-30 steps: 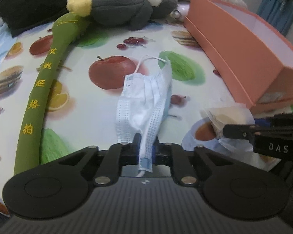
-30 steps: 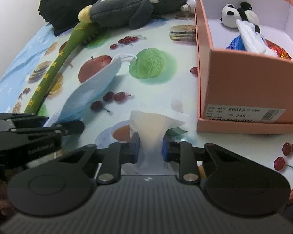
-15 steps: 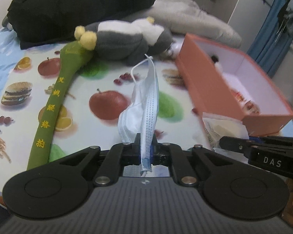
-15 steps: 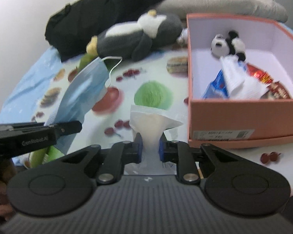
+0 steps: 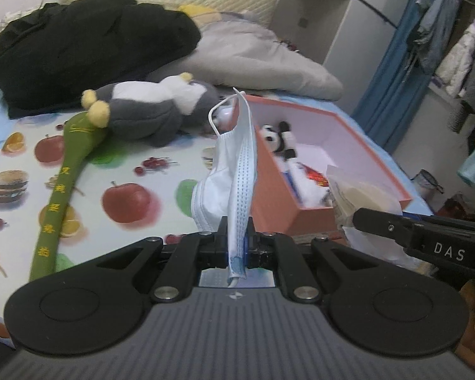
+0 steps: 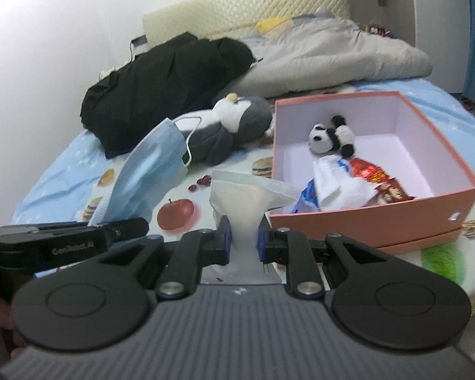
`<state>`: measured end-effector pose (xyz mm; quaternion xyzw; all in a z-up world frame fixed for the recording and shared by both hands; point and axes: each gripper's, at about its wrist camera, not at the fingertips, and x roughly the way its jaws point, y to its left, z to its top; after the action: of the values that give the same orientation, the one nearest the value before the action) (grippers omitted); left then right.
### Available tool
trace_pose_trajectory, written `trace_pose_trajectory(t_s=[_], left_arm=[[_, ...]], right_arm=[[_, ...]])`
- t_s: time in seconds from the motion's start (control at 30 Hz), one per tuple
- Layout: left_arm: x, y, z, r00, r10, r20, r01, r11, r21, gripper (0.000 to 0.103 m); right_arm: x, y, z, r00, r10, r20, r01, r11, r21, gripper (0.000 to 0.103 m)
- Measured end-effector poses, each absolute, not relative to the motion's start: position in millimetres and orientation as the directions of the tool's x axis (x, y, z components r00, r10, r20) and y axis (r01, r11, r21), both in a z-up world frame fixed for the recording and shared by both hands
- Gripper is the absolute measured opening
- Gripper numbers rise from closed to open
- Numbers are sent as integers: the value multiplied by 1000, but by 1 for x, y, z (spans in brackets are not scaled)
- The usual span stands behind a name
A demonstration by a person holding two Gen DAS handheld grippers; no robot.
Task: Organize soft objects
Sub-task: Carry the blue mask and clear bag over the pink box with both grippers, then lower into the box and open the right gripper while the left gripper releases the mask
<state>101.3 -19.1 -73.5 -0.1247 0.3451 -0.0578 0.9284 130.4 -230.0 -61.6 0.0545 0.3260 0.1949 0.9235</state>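
My left gripper (image 5: 236, 242) was pinched tight on the lower edge of a pleated blue face mask (image 5: 234, 171), which hung clear of the bed with its long axis running up and away from the jaws, one white ear loop curling off the top. My right gripper (image 6: 242, 237) was clamped on the neck of a small translucent pouch (image 6: 247, 196) — crinkly film, pale filling, flaring wide above the blue pads.

The relation that mattered was the pink box (image 6: 373, 218). It sat ahead and to the right of both tools, near the right edge of the bed, open at the top, its long side running away from me. The right gripper was the nearer one, the pouch just short of the box's near wall; the mask was further left, with that same wall beyond it. I judged the pouch should go in first.

Inside the box lay a small plush panda (image 6: 331, 134), some white cloth and a red foil packet. Still out on the fruit-print sheet (image 5: 126, 171) were a grey and white plush penguin (image 5: 152, 110) and a long green padded stick (image 5: 63, 186) — both soft, both towards the far left.
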Motion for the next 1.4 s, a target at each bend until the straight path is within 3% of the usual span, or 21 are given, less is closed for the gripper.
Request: trace_pose_trajectory(t_s=[0.5, 0.93, 1.4], left_arm=[[120, -94, -56, 730, -313, -607, 158, 942, -295, 9], [230, -139, -61, 688, -333, -645, 181, 939, -291, 9], [367, -172, -105, 619, -303, -724, 166, 952, -255, 9]], right_arm=[[122, -299, -49, 765, 307, -566, -199, 949, 246, 20], [209, -337, -54, 743, 299, -599, -168, 950, 265, 20], [325, -365, -108, 668, 297, -682, -122, 948, 294, 21]])
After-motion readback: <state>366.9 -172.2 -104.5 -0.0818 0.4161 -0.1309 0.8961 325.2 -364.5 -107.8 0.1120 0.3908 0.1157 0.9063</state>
